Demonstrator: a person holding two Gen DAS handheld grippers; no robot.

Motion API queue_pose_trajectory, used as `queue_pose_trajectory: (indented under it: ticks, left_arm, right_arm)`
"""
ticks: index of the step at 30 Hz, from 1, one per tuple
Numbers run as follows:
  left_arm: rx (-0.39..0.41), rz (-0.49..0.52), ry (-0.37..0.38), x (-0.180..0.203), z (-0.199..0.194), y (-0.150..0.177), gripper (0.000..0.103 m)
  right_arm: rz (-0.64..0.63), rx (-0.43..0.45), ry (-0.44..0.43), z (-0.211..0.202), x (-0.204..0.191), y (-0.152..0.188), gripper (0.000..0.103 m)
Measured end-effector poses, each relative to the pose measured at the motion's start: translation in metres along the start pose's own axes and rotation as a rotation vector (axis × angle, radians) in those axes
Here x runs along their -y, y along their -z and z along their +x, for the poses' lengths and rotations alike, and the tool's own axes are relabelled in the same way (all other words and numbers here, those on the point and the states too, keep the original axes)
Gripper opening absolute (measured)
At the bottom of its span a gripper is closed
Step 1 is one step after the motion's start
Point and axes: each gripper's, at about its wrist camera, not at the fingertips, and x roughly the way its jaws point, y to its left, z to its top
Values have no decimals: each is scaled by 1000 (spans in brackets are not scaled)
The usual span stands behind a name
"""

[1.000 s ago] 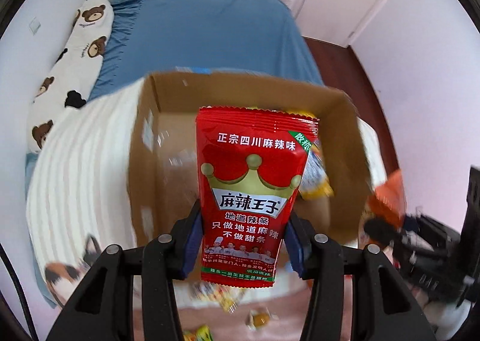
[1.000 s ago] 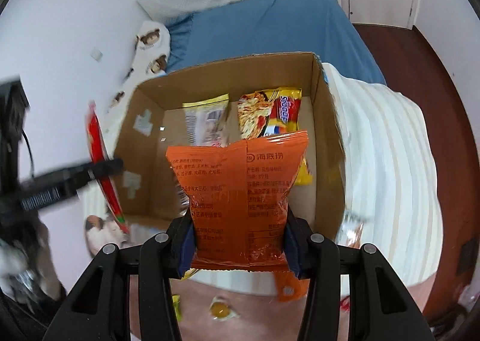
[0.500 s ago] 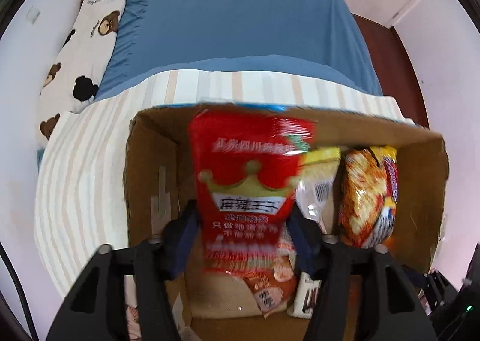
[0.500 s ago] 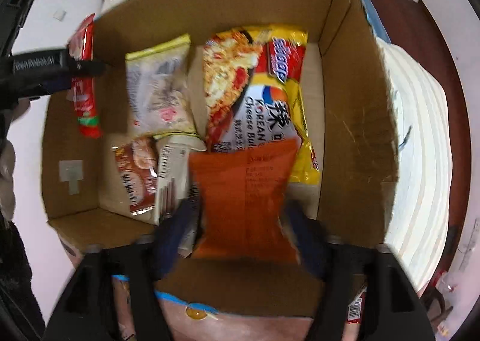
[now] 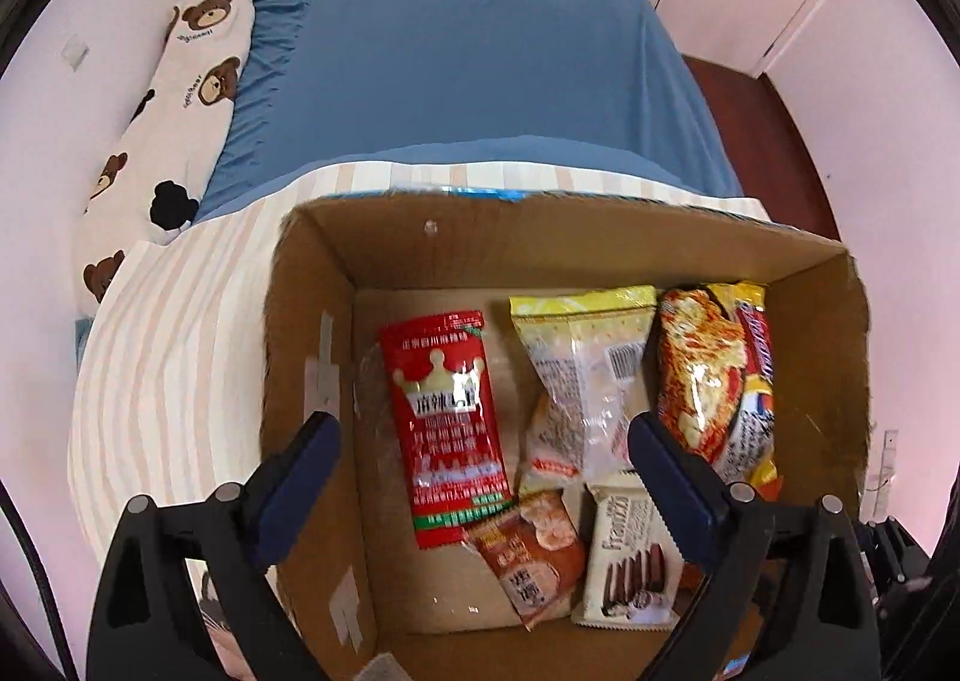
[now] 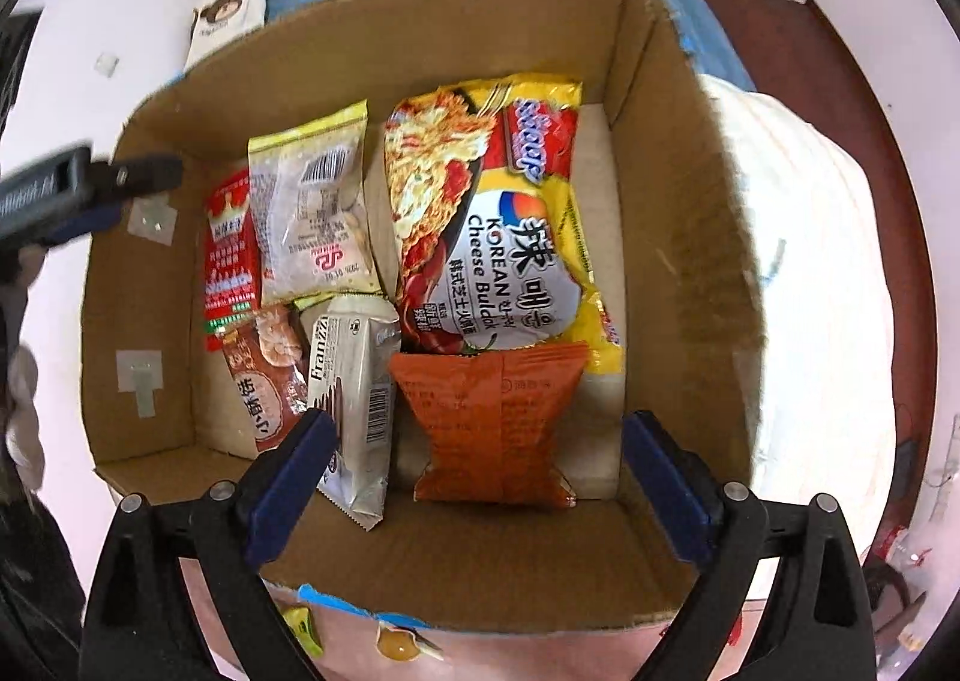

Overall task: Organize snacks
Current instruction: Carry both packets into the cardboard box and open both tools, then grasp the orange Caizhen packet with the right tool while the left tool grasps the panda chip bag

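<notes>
A cardboard box (image 5: 312, 321) (image 6: 672, 153) sits on a striped blanket on the bed. In it lie a red spicy-strip packet (image 5: 447, 423) (image 6: 228, 255), an orange packet (image 6: 495, 423), a yellow noodle pack (image 5: 720, 375) (image 6: 498, 225), a clear-and-yellow bag (image 5: 585, 369) (image 6: 312, 207), a white wafer pack (image 5: 630, 555) (image 6: 354, 405) and a brown packet (image 5: 534, 555) (image 6: 264, 375). My left gripper (image 5: 483, 441) is open and empty above the red packet. My right gripper (image 6: 474, 441) is open and empty above the orange packet.
The striped blanket (image 5: 174, 357) covers the near part of a blue bed (image 5: 468, 63). A bear-print pillow (image 5: 174, 99) lies along the left wall. Small loose sweets (image 6: 396, 642) lie in front of the box. A door and dark wooden floor (image 5: 774, 105) are at right.
Both grippers have opened. The red packet dropped from my left gripper and the orange packet from my right gripper; both now lie on the box floor.
</notes>
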Motion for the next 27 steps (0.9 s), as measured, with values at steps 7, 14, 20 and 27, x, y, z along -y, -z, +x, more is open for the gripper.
queue_pose_trajectory:
  ticks: [7,14,20,27]
  left_arm:
    - [130,7,23,7,-46,50,98]
    - [216,14,16,14,-82,109,98]
    - [310,19,-11,18,-117,155,98]
    - [349,29,3,21,-144,201,98]
  right_arm:
    - [-10,125,42,-36,-1,22,99]
    - [-31,258,71,-73,-9,58,101]
    - [-49,353,87,-101,-19,93,102]
    - [-58,426,48,-134,-28,133,102]
